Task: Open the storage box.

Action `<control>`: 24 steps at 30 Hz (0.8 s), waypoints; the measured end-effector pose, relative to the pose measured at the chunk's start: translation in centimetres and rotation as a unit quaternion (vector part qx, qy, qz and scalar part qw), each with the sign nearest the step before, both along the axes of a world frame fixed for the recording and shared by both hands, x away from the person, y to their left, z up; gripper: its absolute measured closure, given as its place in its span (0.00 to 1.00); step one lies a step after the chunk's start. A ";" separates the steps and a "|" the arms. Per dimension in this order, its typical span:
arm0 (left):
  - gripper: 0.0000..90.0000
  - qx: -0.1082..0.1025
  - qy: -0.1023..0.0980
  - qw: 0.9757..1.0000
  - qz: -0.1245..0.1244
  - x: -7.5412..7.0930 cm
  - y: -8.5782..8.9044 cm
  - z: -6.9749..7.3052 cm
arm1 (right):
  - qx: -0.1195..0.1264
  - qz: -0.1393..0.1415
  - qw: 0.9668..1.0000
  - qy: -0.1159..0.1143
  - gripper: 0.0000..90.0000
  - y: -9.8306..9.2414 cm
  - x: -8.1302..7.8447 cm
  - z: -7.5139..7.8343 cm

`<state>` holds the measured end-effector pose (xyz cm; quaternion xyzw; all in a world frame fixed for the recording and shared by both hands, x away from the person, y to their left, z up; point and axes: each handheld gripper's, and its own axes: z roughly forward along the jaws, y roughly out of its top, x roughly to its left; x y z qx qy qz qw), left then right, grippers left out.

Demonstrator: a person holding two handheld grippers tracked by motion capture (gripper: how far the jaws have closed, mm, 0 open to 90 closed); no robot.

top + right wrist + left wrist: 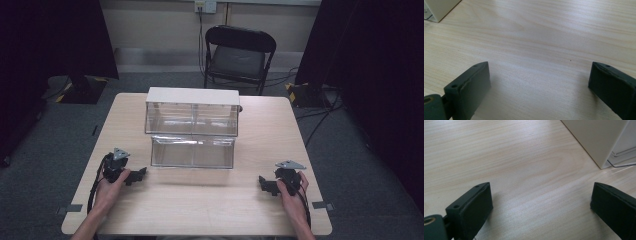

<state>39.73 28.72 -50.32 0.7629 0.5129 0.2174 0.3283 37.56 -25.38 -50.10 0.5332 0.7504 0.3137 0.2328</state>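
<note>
Clear plastic drawer unit [192,131] sits centre frame on the wooden table [210,200], lower drawer protruding. Left gripper [136,176] lower left, right gripper [265,185] lower right, both jaws wide, empty, resting apart from it. Work seemingly not begun; everything remains.

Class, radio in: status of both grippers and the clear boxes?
Left gripper open, right gripper open, both resting on table. Clear boxes untouched, mid-table. Nothing between.

Lab/studio: black curtains [55,35], taped floor cables [320,117], folding chair [239,55], bare table [200,195].
</note>
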 end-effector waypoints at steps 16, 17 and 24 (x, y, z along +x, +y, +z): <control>0.04 0.000 0.000 1.000 0.000 0.0 0.0 0.0 | 0.009 -0.012 1.000 -0.002 0.19 -0.1 -0.2 0.5; 0.04 0.000 0.000 1.000 0.000 0.0 0.0 0.0 | 0.009 -0.012 1.000 -0.002 0.19 -0.1 -0.2 0.5; 0.04 0.000 0.000 1.000 0.000 0.0 0.0 0.0 | 0.030 -0.006 0.999 -0.016 0.16 0.1 -0.7 1.3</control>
